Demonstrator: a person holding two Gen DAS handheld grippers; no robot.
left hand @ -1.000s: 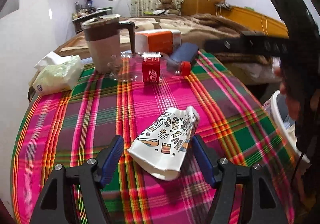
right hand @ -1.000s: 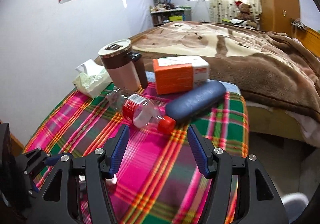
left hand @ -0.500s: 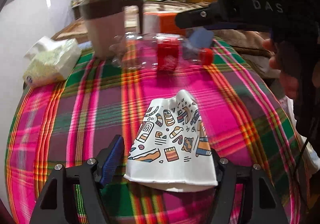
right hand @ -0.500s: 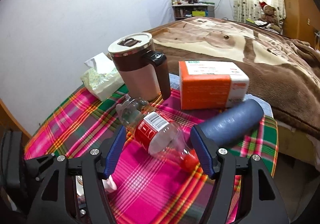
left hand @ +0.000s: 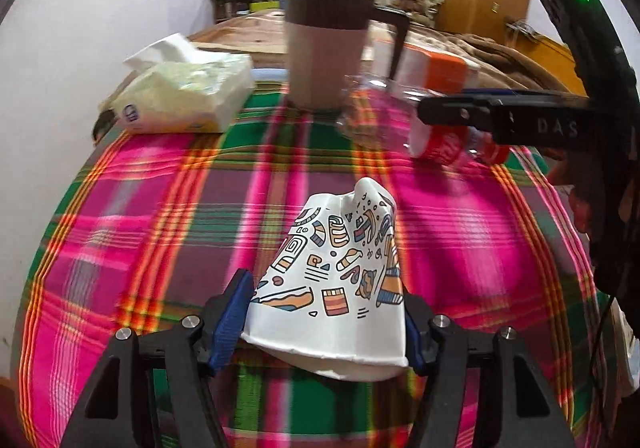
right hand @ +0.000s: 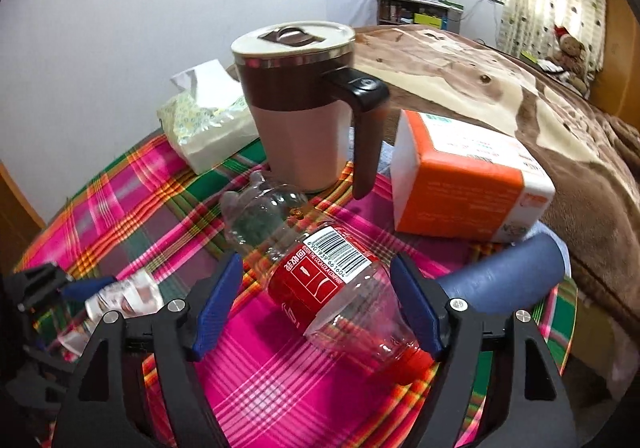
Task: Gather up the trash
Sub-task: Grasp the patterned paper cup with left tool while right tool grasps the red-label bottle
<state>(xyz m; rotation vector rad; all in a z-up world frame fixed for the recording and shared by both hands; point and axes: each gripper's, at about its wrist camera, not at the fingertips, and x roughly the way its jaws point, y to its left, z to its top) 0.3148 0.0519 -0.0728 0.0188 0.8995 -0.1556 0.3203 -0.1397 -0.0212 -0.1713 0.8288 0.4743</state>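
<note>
A crushed white paper cup (left hand: 336, 288) with coloured doodles lies on the plaid tablecloth (left hand: 160, 232). My left gripper (left hand: 326, 288) straddles it with its jaws closing, and the blue pads (left hand: 234, 312) meet the cup's sides. An empty clear bottle (right hand: 320, 280) with a red label and red cap lies on its side. My right gripper (right hand: 318, 264) is around the bottle with its jaws opening, and there is a gap at the left pad (right hand: 216, 308). In the left wrist view the right gripper (left hand: 500, 115) hangs over the bottle (left hand: 440, 143).
A brown lidded mug (right hand: 304, 103) stands just behind the bottle. A tissue pack (right hand: 204, 127) lies to its left, an orange-and-white box (right hand: 468, 183) and a blue case (right hand: 504, 276) to its right. A bed with a brown blanket (right hand: 520, 79) lies beyond the table.
Both grippers moved forward over the table. The left jaws narrowed onto the paper cup. The right gripper came around the bottle and its jaws widened.
</note>
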